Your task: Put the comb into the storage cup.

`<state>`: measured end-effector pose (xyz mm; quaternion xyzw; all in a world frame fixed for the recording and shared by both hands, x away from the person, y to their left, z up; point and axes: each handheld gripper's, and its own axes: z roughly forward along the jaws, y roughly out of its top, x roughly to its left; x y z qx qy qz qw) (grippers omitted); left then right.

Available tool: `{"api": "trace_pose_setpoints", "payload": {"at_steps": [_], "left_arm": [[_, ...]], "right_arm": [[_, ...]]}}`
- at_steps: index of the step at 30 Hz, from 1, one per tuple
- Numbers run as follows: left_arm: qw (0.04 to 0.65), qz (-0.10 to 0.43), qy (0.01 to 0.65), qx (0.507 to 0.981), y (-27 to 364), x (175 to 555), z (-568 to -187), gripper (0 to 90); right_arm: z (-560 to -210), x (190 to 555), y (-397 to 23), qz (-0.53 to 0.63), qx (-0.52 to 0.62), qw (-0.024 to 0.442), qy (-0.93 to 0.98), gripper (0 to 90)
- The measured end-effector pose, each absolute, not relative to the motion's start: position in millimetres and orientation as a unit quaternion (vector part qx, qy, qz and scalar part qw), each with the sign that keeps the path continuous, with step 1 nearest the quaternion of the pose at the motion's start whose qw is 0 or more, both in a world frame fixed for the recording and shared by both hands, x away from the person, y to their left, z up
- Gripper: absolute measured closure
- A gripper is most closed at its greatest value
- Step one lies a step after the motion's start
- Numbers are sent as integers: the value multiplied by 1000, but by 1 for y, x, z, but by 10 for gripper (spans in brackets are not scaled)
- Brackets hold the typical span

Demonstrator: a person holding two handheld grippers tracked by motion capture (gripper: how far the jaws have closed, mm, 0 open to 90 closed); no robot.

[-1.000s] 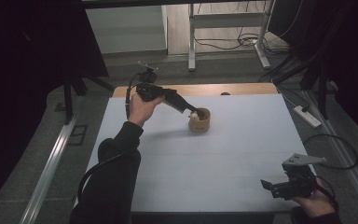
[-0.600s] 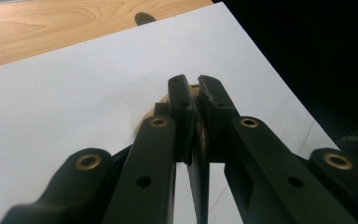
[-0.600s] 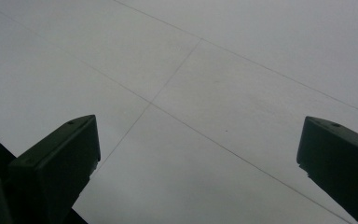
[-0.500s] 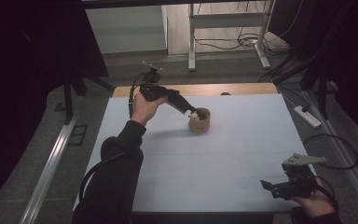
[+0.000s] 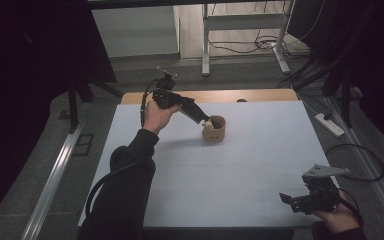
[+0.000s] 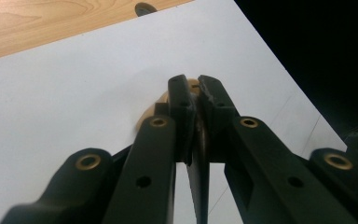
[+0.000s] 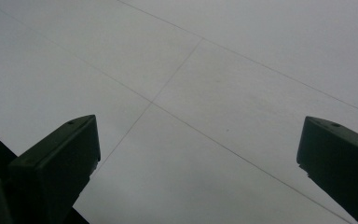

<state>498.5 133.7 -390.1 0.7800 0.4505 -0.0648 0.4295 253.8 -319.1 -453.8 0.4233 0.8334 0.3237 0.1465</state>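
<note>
The wooden cup [image 5: 214, 128] stands upright on the white bench [image 5: 240, 170], toward its far edge, just short of the bare wooden strip [image 5: 220, 96]. The left tool [image 5: 206, 121] reaches down at the cup's near-left rim; in the left gripper view its jaws [image 6: 196, 100] are drawn together with a thin edge of the wall pinched between them. A small pale item sits at the tool tip by the rim; what it is cannot be made out.

Handling, as judged: the cup looks light, rigid and smooth, unlikely to deform, but liable to tip or slide if pulled sideways by one wall. The rim wall is the only practical hold.

The right tool [image 5: 300, 200] rests near the bench's near-right corner, well apart from the cup, jaws spread wide over bare surface [image 7: 200, 121].

The cup's interior and its base contact are hidden behind the jaws.
</note>
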Motion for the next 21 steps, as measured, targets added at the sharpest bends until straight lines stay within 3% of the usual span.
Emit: {"api": "trace_pose_setpoints", "payload": {"at_steps": [21], "left_arm": [[432,-64,453,777,131,500,-399,823]], "right_arm": [[-454,254,-319,322,421,146,835,0]]}}
